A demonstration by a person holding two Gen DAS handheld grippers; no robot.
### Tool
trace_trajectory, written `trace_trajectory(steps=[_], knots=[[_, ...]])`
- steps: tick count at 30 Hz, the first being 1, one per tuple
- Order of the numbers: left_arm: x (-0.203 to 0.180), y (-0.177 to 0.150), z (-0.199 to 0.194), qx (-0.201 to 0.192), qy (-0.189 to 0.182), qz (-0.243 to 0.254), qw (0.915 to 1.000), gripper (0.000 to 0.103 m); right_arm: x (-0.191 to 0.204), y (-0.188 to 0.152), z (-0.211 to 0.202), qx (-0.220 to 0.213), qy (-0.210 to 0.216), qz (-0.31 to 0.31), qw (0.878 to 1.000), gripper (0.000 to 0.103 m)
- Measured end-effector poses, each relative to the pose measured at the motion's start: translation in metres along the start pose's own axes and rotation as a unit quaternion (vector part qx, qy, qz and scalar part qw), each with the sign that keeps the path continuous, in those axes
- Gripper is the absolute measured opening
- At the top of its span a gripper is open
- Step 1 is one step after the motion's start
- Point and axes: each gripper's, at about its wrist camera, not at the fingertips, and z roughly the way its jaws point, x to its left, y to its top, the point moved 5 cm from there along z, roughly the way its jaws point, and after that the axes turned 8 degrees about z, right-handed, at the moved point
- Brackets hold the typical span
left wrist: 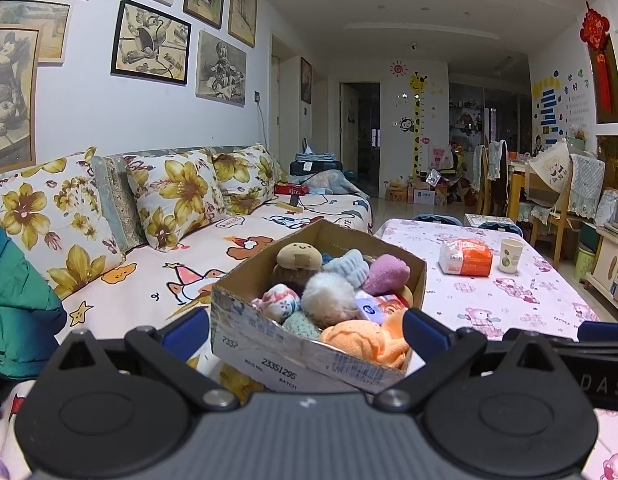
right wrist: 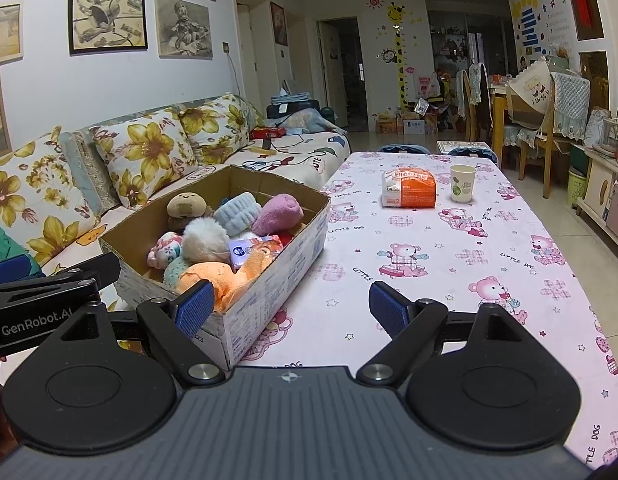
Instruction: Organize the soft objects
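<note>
An open cardboard box (left wrist: 309, 354) (right wrist: 269, 280) sits at the left edge of the table beside the sofa. It holds several soft things: a brown plush (left wrist: 299, 258), a light blue roll (left wrist: 347, 270), a pink one (left wrist: 389, 274), a white fluffy ball (left wrist: 329, 298), an orange cloth (left wrist: 361, 338) (right wrist: 213, 280) and a small tissue pack (left wrist: 379, 306). My left gripper (left wrist: 305, 328) is open wide, its blue pads flanking the box's near end. My right gripper (right wrist: 291, 308) is open over the tablecloth, with its left pad in front of the box's near right corner.
The table (right wrist: 449, 280) carries a pink bear-print cloth, an orange-and-white tissue pack (right wrist: 409, 190) and a paper cup (right wrist: 462, 183). A sofa with floral pillows (right wrist: 145, 152) runs along the left. A green jacket (left wrist: 17, 280) lies near left. Chairs stand far right.
</note>
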Motion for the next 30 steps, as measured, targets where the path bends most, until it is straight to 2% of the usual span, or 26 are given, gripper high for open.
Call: trace_trajectory(steps=[20,30], knots=[[-0.006,-0.009,0.012,0.012,0.002,0.006,0.9999,0.102,-0.003,-0.007,0.009,0.012,-0.002,0.004,1.000,0.103],[-0.027,-0.009,0.026,0.020,-0.017,0.004,0.9996,0.102,-0.021,-0.007,0.017,0.017,-0.006,0.024,1.000,0.103]])
